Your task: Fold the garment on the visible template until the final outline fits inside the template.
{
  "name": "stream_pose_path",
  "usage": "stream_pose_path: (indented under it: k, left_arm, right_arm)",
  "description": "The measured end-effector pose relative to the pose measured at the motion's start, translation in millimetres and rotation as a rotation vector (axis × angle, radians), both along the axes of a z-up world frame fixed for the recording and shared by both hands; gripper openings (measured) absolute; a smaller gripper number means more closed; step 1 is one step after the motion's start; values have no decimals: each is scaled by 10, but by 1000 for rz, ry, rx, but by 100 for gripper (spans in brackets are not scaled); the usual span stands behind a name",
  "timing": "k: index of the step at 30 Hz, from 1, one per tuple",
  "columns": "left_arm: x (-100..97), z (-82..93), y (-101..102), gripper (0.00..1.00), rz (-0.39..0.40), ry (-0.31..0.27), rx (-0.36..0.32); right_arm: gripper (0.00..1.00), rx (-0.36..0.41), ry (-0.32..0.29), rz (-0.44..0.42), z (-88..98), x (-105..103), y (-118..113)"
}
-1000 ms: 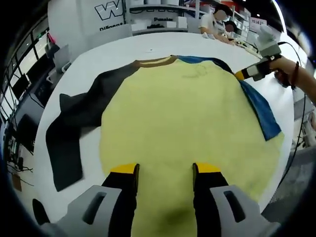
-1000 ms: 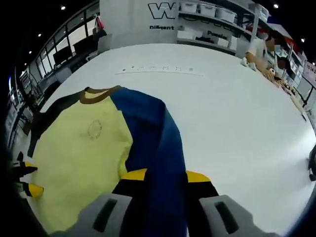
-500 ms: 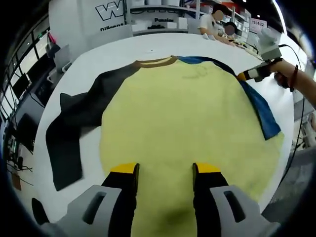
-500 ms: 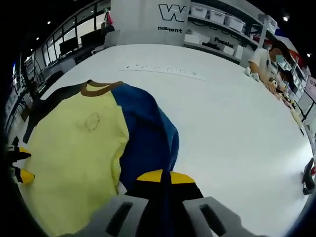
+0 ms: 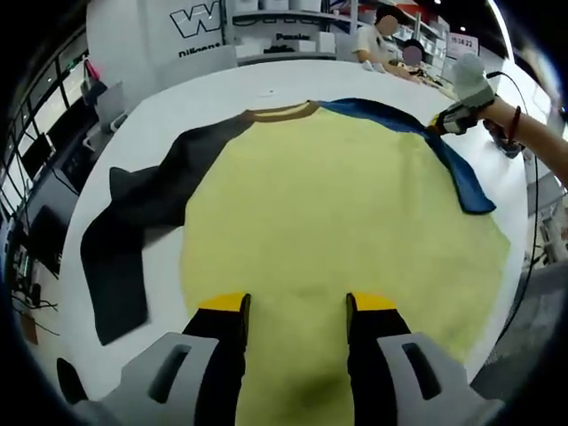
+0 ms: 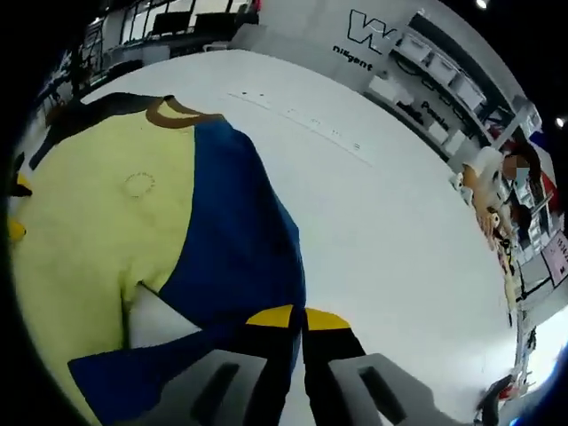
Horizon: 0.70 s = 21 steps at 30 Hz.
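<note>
A long-sleeved shirt lies flat on the white table [image 5: 266, 84], with a yellow body [image 5: 337, 204], a brown collar [image 5: 282, 111], a dark grey sleeve [image 5: 133, 222] and a blue sleeve [image 5: 457, 173]. My left gripper [image 5: 297, 306] stands open over the yellow hem, its jaws well apart. A hand holds my right gripper [image 5: 454, 117] at the far side; its jaws are shut on the blue sleeve [image 6: 240, 248], part of which is raised off the table [image 6: 399, 266]. In the right gripper view, the yellow body [image 6: 89, 204] and collar [image 6: 173, 111] lie to the left of my right gripper [image 6: 295, 317].
A faint line of small marks [image 6: 306, 124] crosses the table beyond the collar. People [image 5: 382, 35] sit at the far end by shelves of boxes. A cable [image 5: 532, 257] hangs past the table's right edge. Chairs [image 5: 102, 106] stand at the left.
My right gripper has shut on the blue sleeve and lifted it, so its end has drawn in toward the yellow body. The left gripper has stayed still.
</note>
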<state>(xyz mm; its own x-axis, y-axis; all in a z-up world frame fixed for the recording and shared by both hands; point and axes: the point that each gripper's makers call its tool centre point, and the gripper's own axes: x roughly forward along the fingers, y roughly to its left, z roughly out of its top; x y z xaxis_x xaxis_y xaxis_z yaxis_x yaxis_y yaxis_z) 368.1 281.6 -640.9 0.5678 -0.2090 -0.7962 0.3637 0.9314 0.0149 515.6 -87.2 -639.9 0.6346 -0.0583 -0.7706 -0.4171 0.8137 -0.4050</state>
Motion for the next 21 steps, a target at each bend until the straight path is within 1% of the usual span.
stream_pose_path:
  k: [2, 8, 9, 10, 12, 14, 16, 19, 21]
  left_arm:
    - [1, -2, 2, 47, -2, -3, -1]
    - [2, 1, 0, 47, -5, -8, -4]
    - [3, 1, -1, 47, -5, -10, -4]
    - [11, 4, -9, 47, -6, -15, -6]
    - [16, 4, -12, 47, -7, -15, -6]
    - [23, 4, -13, 47, -9, -15, -5]
    - [25, 4, -14, 47, -10, -16, -6]
    - [24, 6, -15, 47, -10, -21, -8]
    - [30, 6, -15, 47, -10, -26, -10]
  right_arm:
    - [0, -27, -27, 49, 1, 73, 15]
    - [0, -4, -64, 64, 1, 165, 20]
    - [0, 3, -75, 63, 2, 201, 12]
    - [0, 2, -87, 80, 2, 257, 15]
    - [0, 9, -83, 69, 5, 305, 9]
    - [0, 27, -56, 27, 6, 281, 2]
    - [0, 33, -49, 11, 5, 292, 0]
    - [0, 18, -50, 12, -2, 303, -3]
    - [0, -1, -55, 28, -2, 326, -14]
